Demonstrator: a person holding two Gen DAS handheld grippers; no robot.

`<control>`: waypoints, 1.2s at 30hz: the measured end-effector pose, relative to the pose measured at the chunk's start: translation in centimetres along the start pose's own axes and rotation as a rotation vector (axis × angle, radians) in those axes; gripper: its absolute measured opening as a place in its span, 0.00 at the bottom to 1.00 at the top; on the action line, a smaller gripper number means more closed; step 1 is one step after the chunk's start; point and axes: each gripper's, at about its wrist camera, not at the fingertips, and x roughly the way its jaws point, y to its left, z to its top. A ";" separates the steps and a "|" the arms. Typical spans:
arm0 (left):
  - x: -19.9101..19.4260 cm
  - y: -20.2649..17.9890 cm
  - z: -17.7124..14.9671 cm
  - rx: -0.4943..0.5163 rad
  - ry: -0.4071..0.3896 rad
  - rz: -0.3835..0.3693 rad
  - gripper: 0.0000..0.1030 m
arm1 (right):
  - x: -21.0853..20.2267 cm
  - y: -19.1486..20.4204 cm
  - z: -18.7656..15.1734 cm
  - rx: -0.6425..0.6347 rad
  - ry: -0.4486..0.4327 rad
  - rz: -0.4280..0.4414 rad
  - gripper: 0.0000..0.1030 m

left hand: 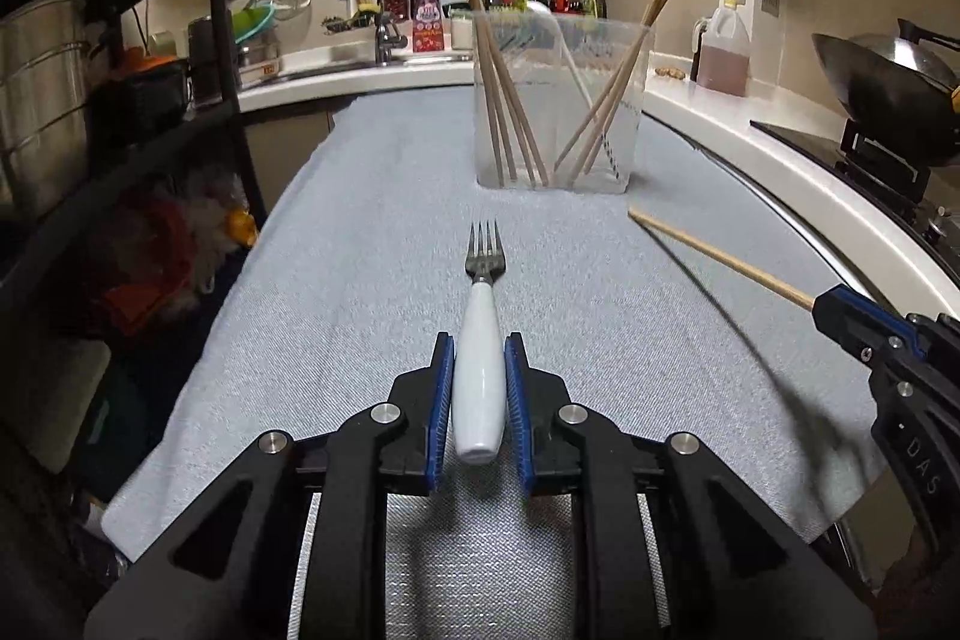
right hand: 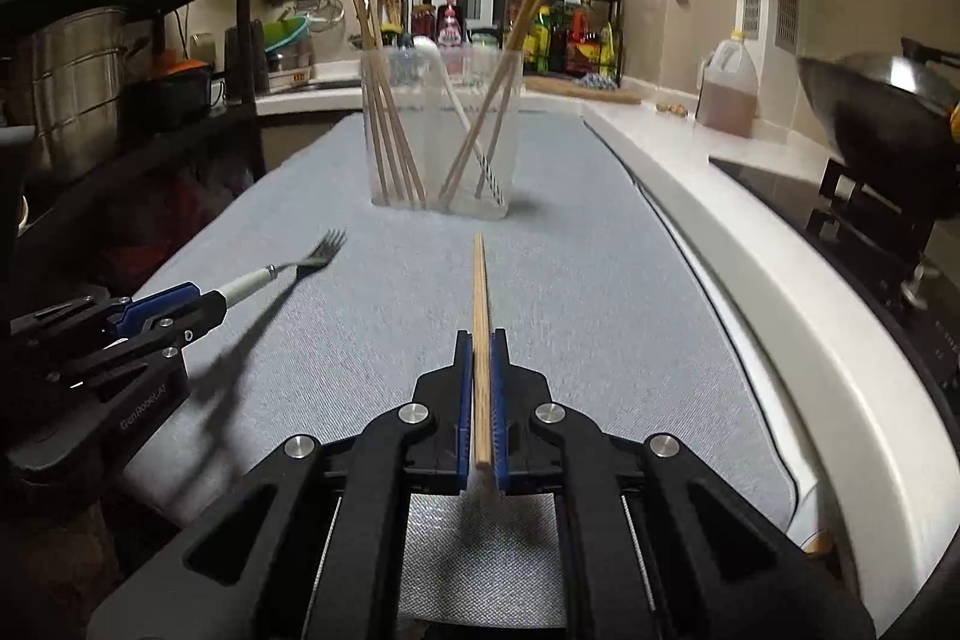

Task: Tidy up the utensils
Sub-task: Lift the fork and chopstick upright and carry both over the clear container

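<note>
Left gripper (left hand: pixel 478 346) around fork (left hand: pixel 480 370) handle.

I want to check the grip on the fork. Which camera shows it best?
The left wrist view: the fork lies centred, its white handle clamped in the left gripper, tines pointing at the clear container. The right wrist view shows it only at the left edge, blurred, handle mostly hidden.

Container (left hand: pixel 555 100) stands on the cloth (left hand: pixel 360 280), ahead of both grippers. Fork (left hand: pixel 480 340) sits left of the chopstick (left hand: pixel 720 262); more chopsticks (left hand: pixel 504 100) stand inside the container.
</note>
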 end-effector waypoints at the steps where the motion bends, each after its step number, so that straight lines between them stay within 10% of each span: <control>1: -0.3 0.1 0.1 0.000 -0.007 -0.001 0.17 | -0.4 -0.1 0.4 0.003 -0.010 0.006 0.05; 36: -3.4 3.9 12.3 -0.070 -0.008 -0.156 0.17 | -2.8 -0.2 15.2 0.013 -0.113 0.120 0.06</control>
